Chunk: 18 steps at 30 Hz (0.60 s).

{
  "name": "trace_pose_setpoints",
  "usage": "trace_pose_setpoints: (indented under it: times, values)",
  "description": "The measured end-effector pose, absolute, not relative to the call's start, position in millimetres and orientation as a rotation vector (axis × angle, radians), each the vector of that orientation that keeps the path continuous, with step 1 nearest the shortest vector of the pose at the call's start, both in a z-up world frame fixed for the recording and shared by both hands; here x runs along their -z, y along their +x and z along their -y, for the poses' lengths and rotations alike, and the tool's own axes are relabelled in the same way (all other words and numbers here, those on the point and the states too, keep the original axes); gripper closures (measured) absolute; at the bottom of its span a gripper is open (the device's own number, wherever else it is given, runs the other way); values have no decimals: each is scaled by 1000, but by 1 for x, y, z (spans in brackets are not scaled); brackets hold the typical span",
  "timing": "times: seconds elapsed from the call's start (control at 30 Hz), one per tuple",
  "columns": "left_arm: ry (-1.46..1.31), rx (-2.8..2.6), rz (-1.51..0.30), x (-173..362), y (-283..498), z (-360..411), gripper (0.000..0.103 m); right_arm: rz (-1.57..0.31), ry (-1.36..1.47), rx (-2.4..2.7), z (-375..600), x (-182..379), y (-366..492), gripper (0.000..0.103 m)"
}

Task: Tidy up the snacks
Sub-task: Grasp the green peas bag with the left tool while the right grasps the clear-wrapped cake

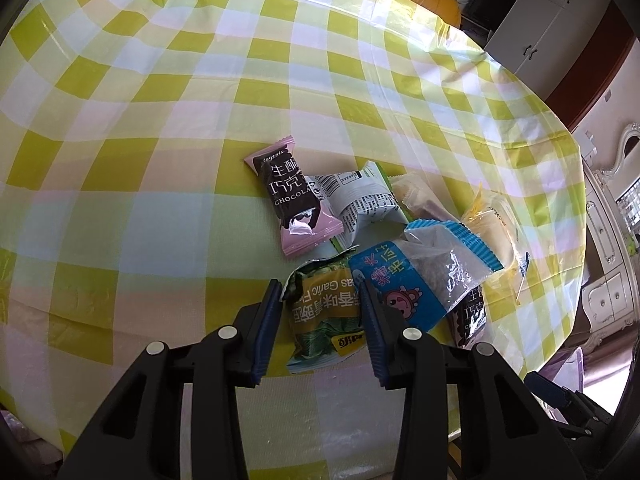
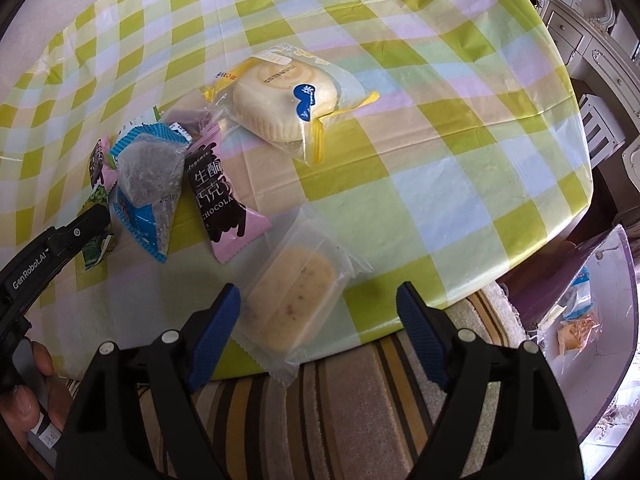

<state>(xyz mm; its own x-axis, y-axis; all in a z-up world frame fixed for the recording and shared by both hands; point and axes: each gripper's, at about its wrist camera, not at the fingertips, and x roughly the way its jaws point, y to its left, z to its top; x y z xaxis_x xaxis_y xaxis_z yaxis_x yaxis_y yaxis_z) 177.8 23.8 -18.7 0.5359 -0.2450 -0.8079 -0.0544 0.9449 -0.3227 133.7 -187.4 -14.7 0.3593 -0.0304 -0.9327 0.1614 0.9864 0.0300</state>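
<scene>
A heap of snack packets lies on the checked tablecloth [image 1: 160, 128]. My left gripper [image 1: 320, 292] is open, its fingers either side of a green garlic-pea packet [image 1: 324, 320]. Beyond it lie a pink chocolate packet [image 1: 294, 196], a white packet [image 1: 360, 196], a blue packet [image 1: 424, 276] and a wrapped bun [image 1: 492, 220]. My right gripper [image 2: 320, 300] is open at the table's edge, over a clear-wrapped pale cake [image 2: 294, 308] that overhangs the edge. The bun [image 2: 286, 96], a pink chocolate packet [image 2: 220, 196] and the blue packet [image 2: 146, 184] also show in the right wrist view.
The left gripper's body [image 2: 56, 244] enters the right wrist view from the left. A clear tray [image 2: 592, 320] holding snack packets stands low to the right, off the table. A striped rug [image 2: 360, 400] lies below the table edge. White cabinets [image 1: 532, 12] stand behind.
</scene>
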Motion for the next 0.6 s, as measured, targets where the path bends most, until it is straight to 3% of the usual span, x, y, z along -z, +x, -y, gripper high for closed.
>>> trace_pose_setpoints:
  times: [0.13, 0.2, 0.37, 0.5, 0.6]
  values:
    - [-322, 118, -1007, 18, 177, -24, 65, -1211, 106, 102, 186, 17, 137, 23]
    - [-319, 117, -1012, 19, 177, -24, 65, -1217, 116, 65, 184, 19, 138, 38]
    - [-314, 118, -1017, 20, 177, -24, 65, -1219, 118, 10, 177, 21, 144, 54]
    - [-310, 123, -1012, 18, 175, -23, 67, -1206, 130, -29, 179, 19, 148, 77]
    - [-311, 127, -1004, 15, 174, -22, 68, -1180, 129, -50, 181, 14, 147, 84]
